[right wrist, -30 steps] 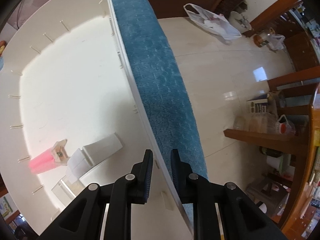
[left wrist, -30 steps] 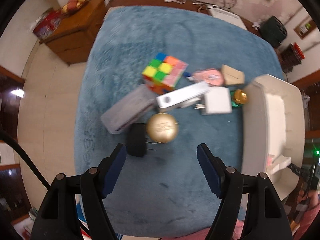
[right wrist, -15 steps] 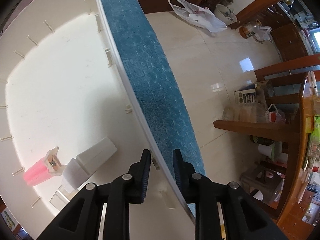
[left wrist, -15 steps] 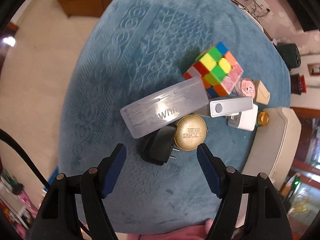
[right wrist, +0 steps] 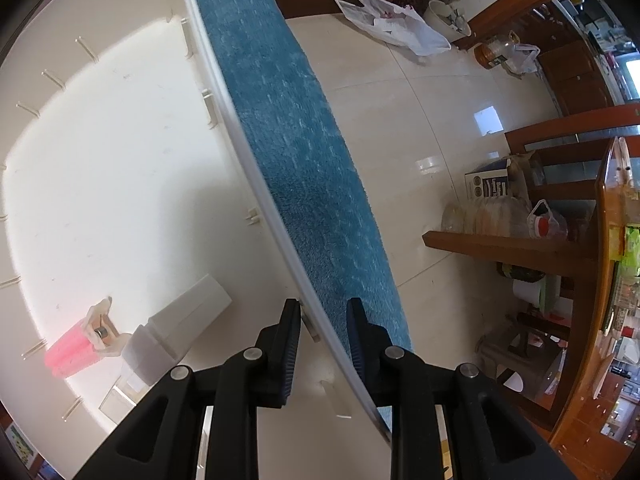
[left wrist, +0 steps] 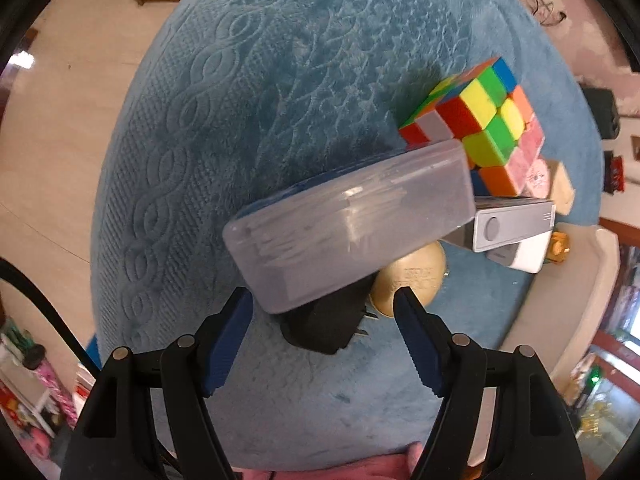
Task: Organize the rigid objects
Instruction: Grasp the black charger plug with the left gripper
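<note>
Left gripper: jaws wide apart, empty, straddling black plug adapter on blue textured cloth over worktop. Frosted clear plastic case lies across adapter and gold round tin. Multicoloured puzzle cube far right.

Right gripper: jaws narrowly apart, just been opening, rim of white plastic tray between them, pads not pressing. Pink sharpener and white block lie inside tray, near left.

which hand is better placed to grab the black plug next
Left. Its gripper hangs open right over the black plug on the blue mat. The right gripper straddles the white bin's rim, jaws just opening, away from the pile.
</note>
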A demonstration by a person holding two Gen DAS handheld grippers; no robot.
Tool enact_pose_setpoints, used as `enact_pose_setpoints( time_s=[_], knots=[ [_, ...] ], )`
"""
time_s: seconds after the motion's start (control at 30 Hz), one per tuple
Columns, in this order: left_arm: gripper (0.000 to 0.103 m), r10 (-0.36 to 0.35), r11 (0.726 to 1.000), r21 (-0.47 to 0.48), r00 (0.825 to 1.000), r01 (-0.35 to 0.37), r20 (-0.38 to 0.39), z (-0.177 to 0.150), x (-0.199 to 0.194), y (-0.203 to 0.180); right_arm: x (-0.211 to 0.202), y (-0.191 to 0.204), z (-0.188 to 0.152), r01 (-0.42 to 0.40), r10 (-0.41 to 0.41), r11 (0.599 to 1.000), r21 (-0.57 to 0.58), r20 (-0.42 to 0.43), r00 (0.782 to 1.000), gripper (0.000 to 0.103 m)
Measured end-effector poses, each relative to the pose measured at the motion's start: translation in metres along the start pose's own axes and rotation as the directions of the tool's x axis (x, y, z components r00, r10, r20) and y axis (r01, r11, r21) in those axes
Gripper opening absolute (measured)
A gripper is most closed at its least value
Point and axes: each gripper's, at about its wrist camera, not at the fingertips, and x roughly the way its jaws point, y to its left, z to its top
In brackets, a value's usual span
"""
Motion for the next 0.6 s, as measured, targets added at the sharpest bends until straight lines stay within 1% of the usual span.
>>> enact_pose_setpoints(
  time_s=[0.03, 0.1, 0.17, 0.2, 0.27, 0.3, 0.33, 0.37, 0.6],
  knots=[
    [0.074, 0.014, 1.000, 0.003, 1.000, -0.014, -0.003, 0.000, 0.002, -0.002, 0.000, 0.000, 0.000, 0.000, 0.000, 1.000, 0.001, -0.001, 1.000, 0.024],
    [0.068, 0.027, 1.000, 0.006, 1.000, -0.027, -0.007, 0.000, 0.003, -0.003, 0.001, -0.001, 0.002, 0.000, 0.000, 1.000, 0.002, -0.002, 1.000, 0.024],
    [0.065, 0.030, 1.000, 0.001, 0.999, -0.030, -0.013, 0.000, 0.005, -0.003, 0.001, -0.001, 0.002, 0.002, -0.002, 1.000, 0.004, -0.002, 1.000, 0.025],
    [0.064, 0.026, 1.000, -0.001, 1.000, -0.026, -0.016, 0.001, 0.005, -0.003, 0.002, -0.002, 0.001, 0.003, -0.003, 1.000, 0.004, -0.002, 1.000, 0.025],
    [0.057, 0.010, 1.000, -0.001, 1.000, -0.010, -0.019, 0.004, 0.005, 0.000, 0.002, -0.002, 0.002, 0.006, -0.006, 1.000, 0.003, -0.001, 1.000, 0.025],
    [0.054, -0.002, 1.000, -0.003, 1.000, 0.002, -0.019, 0.001, 0.007, 0.000, 0.002, -0.001, 0.001, 0.007, -0.007, 1.000, 0.003, -0.001, 1.000, 0.025],
    [0.049, -0.026, 1.000, -0.007, 0.999, 0.026, -0.020, 0.003, 0.006, 0.004, 0.002, 0.000, 0.000, 0.008, -0.008, 1.000, 0.002, 0.000, 1.000, 0.025],
    [0.049, -0.045, 0.999, -0.004, 0.999, 0.045, -0.026, 0.001, 0.006, 0.007, 0.002, -0.001, 0.000, 0.009, -0.009, 1.000, 0.002, 0.001, 1.000, 0.025],
    [0.048, -0.062, 0.998, 0.011, 0.998, 0.062, 0.000, -0.002, 0.006, 0.010, 0.002, 0.000, -0.001, 0.009, -0.009, 1.000, 0.001, 0.003, 1.000, 0.025]
  ],
)
